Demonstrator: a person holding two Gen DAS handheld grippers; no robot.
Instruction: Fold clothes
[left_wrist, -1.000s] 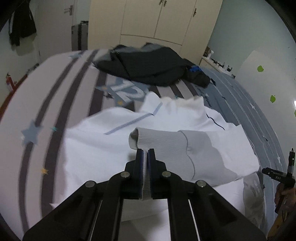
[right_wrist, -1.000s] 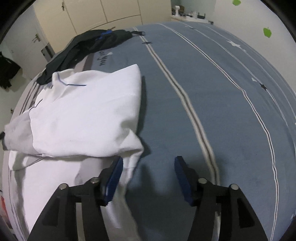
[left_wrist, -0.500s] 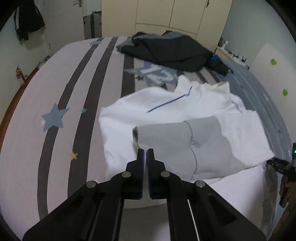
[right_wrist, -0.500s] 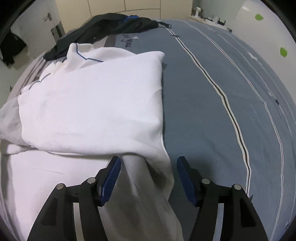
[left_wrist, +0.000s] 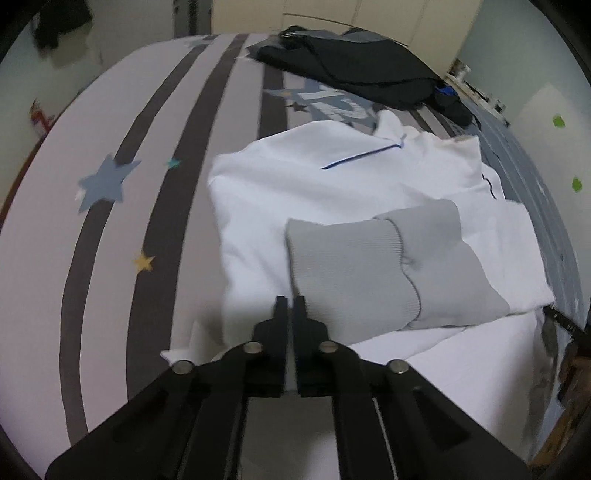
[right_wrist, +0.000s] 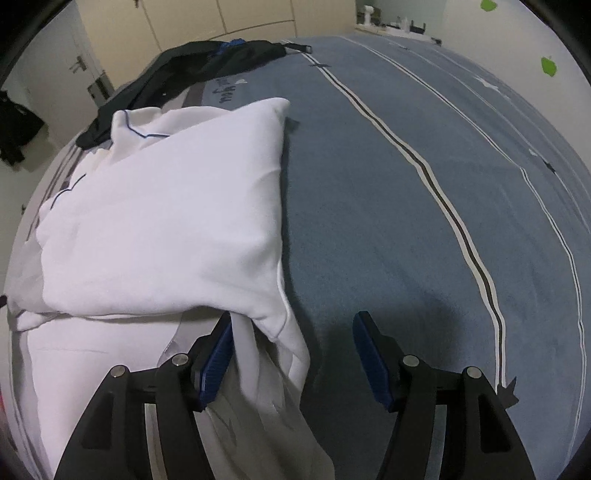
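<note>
A white jacket (left_wrist: 295, 192) with a blue zip line lies partly folded on the bed. Its grey ribbed cuff (left_wrist: 351, 273) rests across the white body. My left gripper (left_wrist: 290, 306) is shut just at the cuff's near left corner; whether it still pinches cloth I cannot tell. In the right wrist view the same jacket (right_wrist: 166, 221) lies on the left, with its sleeve folded over. My right gripper (right_wrist: 291, 332) is open over the jacket's right hem, with white cloth hanging between the jaws.
A dark garment (left_wrist: 351, 70) lies heaped at the far end of the bed, and it also shows in the right wrist view (right_wrist: 192, 66). The bedspread is grey-striped with stars (left_wrist: 107, 181) on the left and blue with thin stripes (right_wrist: 424, 177) on the right. Wardrobe doors stand behind.
The left gripper has carried the grey cuff across and down onto the jacket body, then drawn back to its corner. The right gripper stayed open and moved left over the hem.
</note>
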